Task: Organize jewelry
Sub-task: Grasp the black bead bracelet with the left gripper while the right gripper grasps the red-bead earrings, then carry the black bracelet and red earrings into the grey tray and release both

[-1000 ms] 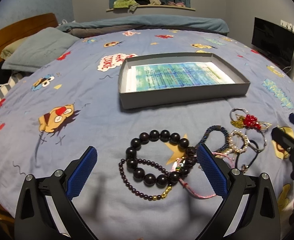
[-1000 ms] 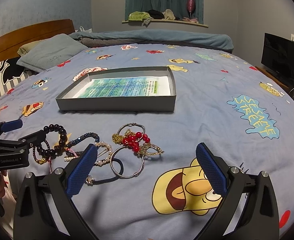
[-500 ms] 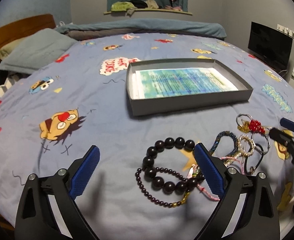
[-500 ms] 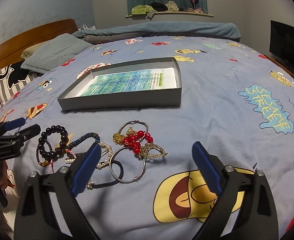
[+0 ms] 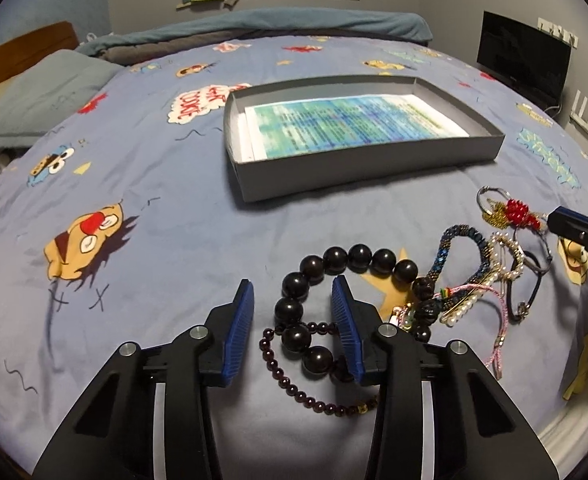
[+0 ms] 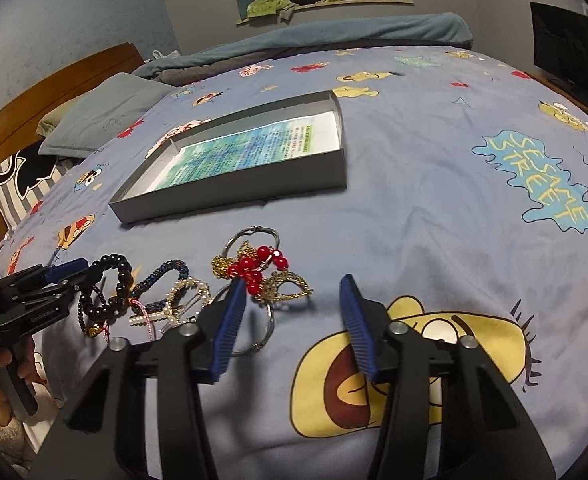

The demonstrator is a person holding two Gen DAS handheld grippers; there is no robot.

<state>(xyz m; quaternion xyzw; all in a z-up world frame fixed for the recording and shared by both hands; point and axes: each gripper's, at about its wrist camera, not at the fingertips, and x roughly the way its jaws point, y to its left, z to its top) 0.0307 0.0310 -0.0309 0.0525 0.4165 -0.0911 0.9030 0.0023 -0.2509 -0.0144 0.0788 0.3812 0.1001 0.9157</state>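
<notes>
On the bed, near its close edge, a pile of jewelry lies on the cartoon sheet. Just behind it sits a flat gray box with a printed paper inside. No jewelry is in the box yet.

The left tongs hang over the left end of the pile. Their blue pads have just been closing, and now they are about half shut. A bracelet of big black beads lies right there, and one side of its ring sits between the two pads. The pads do not seem to press on the beads yet. A string of small dark beads lies under it, so it may come along too.

The right tongs are at the right end of the pile. They have also just been closing and are half shut now, with nothing gripped. Their left pad is right beside the red bead piece and a silver ring. The gap between the pads is mostly over bare sheet, so the jewelry lies a bit to their left.

The black bracelet looks like the next thing to pick up. The left tongs are the near ones for it. From there, the box is straight ahead and a little to the right.
</notes>
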